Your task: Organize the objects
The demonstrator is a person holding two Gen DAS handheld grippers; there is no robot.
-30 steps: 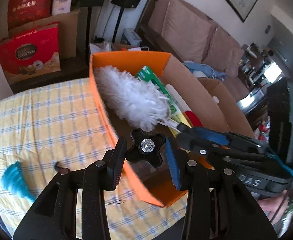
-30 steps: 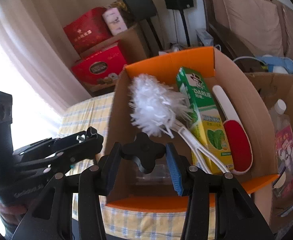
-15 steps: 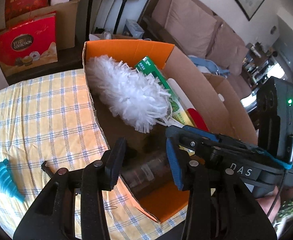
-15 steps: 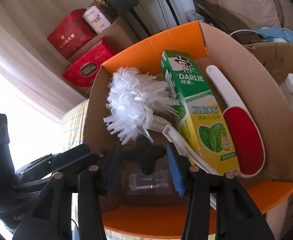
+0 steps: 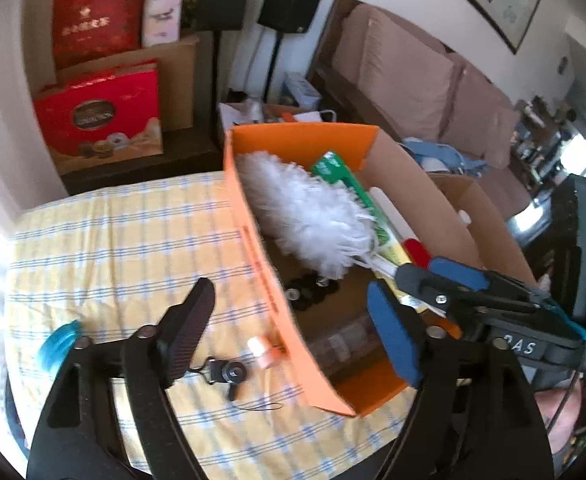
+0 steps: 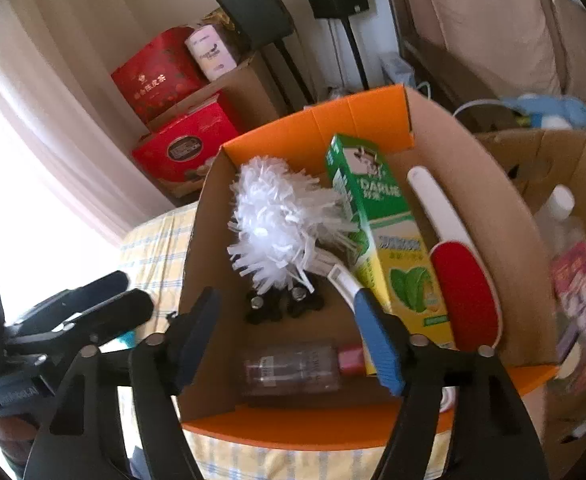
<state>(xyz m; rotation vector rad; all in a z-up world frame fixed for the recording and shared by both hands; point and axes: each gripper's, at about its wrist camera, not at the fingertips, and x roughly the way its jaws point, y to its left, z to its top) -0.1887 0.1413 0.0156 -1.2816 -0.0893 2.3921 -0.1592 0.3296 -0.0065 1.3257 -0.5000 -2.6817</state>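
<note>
An orange-rimmed cardboard box [image 6: 317, 120] stands on the yellow checked table [image 5: 125, 240]. Inside lie a white duster [image 6: 281, 224], a green toothpaste carton [image 6: 377, 220], a red lint brush [image 6: 461, 288], a clear bottle [image 6: 293, 368] and two black star knobs [image 6: 281, 306], which also show in the left wrist view [image 5: 313, 288]. My left gripper [image 5: 293, 324] is open and empty, straddling the box's near wall. My right gripper [image 6: 289, 332] is open and empty above the box's near end.
On the table left of the box lie a small black clip [image 5: 229, 372], a white and orange piece [image 5: 263, 350] and a blue ribbed object [image 5: 59, 344]. A second cardboard box [image 6: 565, 240] with a bottle stands to the right. Red gift boxes [image 5: 97, 112] and a sofa [image 5: 413, 80] are behind.
Both grippers have let go of their black star knobs, which now lie in the box under the duster. Both have opened wide and pulled back a little.
</note>
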